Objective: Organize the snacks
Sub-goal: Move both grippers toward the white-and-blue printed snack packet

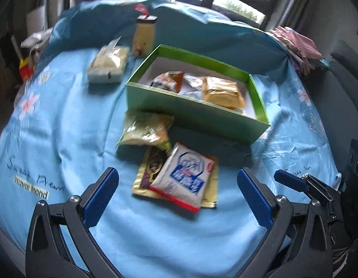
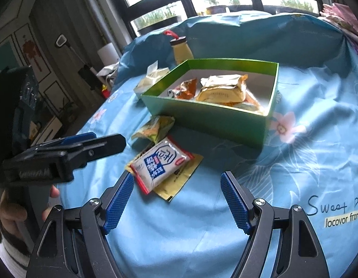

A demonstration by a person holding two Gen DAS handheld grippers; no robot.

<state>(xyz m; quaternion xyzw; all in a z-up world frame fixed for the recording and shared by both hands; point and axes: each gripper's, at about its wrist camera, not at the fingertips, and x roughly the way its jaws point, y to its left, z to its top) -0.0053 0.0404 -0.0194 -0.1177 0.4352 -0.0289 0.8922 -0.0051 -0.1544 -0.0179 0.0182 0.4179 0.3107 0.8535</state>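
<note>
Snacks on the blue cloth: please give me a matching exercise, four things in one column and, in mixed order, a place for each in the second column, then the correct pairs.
Things:
1. orange packet
2. white and blue packet
3. yellow bottle
4. greenish packet

Places:
A. upright on the cloth behind the green box
B. lying on top of a flat yellow packet
C. inside the green box
D. on the cloth against the box's near wall, beyond the white and blue packet

Pairs: 1-C, 2-B, 3-A, 4-D
</note>
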